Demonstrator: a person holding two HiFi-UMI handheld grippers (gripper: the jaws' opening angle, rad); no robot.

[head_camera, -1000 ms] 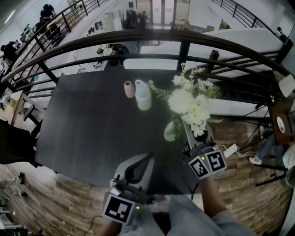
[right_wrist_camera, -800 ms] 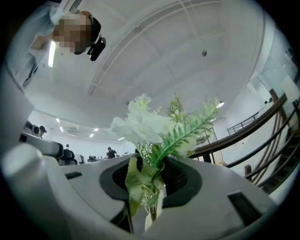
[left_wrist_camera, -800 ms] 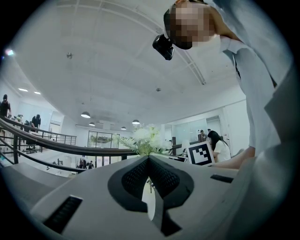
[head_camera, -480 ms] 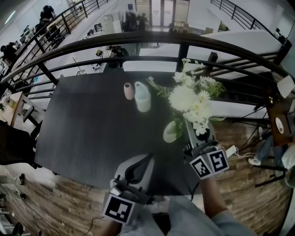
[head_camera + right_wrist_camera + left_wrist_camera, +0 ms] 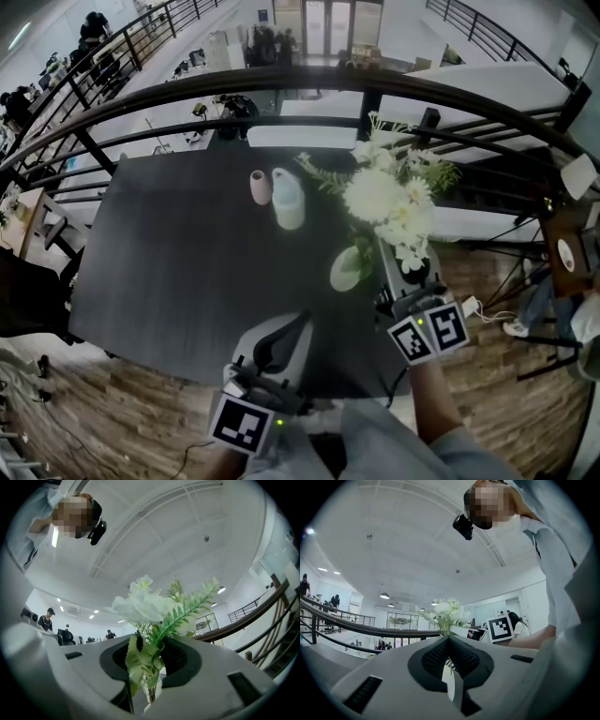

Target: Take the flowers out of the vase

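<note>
Step in hand: lifting flowers (image 5: 386, 199) out of the vase (image 5: 347, 269). Right gripper (image 5: 151, 653) is clamped on the stems low down, under the leaves, with the blooms standing above the jaws. Left gripper (image 5: 449, 639) sits near the table (image 5: 178, 253) edge with its tips together and nothing between them. The vase stands on the table just left of the right gripper, and the flowers are above and right of it. To do it well, my judgement is to pull along the line of the stems rather than sideways, so that leaves do not catch the vase mouth and tip it, and to hold the grip as it is, since squeezing harder could crush the thin stems. The left gripper is free to steady the vase body if it starts to rise. The sweep away should avoid the pink vase (image 5: 260, 184) and the pale jug (image 5: 289, 197), which are well apart to the left. Hard to read: the stem ends and vase mouth are covered by the gripper and leaves in the head view, so I cannot tell whether the stems have cleared the rim. In the right gripper view foliage hides the pad contact, and a pale shape under the stems may be the vase, not certain
</note>
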